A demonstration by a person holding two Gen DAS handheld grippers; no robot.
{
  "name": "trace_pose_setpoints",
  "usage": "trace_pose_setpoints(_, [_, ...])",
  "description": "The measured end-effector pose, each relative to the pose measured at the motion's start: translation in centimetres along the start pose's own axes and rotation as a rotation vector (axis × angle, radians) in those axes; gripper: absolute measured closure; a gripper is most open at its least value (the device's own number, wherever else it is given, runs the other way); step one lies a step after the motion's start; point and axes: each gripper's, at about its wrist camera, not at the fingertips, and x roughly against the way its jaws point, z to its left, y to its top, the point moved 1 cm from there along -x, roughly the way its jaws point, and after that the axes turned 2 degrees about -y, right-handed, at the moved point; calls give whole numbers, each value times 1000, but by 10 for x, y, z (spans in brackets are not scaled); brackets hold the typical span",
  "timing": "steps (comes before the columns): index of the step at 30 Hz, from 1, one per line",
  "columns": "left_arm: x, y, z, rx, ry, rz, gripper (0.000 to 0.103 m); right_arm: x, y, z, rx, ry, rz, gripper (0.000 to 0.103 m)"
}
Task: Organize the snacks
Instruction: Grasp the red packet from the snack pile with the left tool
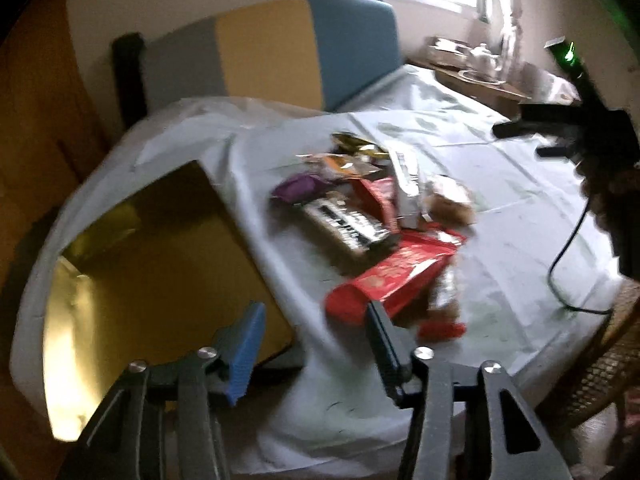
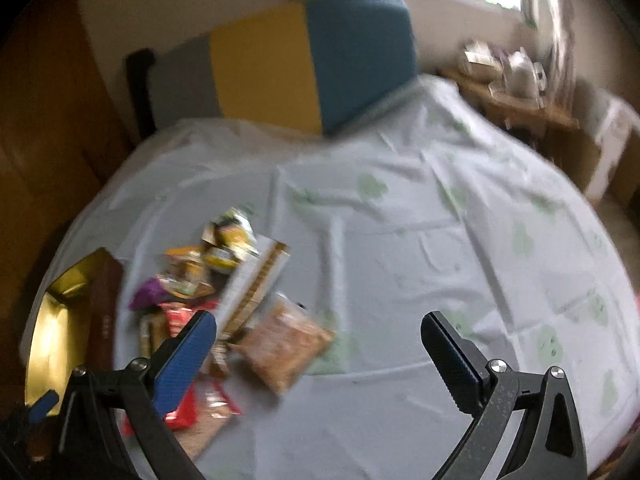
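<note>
Left gripper [image 1: 312,340]: jaws apart, nothing between them, above the table edge. Right gripper [image 2: 320,344]: spread wide, empty. Both views motion-blurred; wrapper labels unreadable. Snack pile [image 1: 372,216] lies mid-table on the pale cloth [image 1: 500,208]: red pack [image 1: 392,276], purple packet [image 1: 298,186], brown bag [image 2: 284,344]. Gold-lined box [image 1: 160,264] just beside the pile, open. Striped cushion [image 1: 276,52] stands behind.
</note>
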Motion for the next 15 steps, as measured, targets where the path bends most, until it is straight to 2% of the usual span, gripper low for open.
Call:
trace_pose_setpoints(3, [-8, 12, -15, -99, -85, 16, 55, -15, -4, -18, -89, 22, 79, 0])
trace_pose_setpoints(5, [-20, 22, -27, -164, -150, 54, 55, -12, -2, -20, -104, 44, 59, 0])
trace_pose_setpoints(9, [-50, 33, -42, -251, -197, 144, 55, -12, -2, -20, -111, 75, 70, 0])
trace_pose_setpoints(11, [-69, 34, -48, -297, -234, 219, 55, -11, -3, -17, -103, 77, 72, 0])
trace_pose_setpoints(15, [-87, 30, -51, -335, -269, 286, 55, -12, -1, -16, -96, 87, 72, 0])
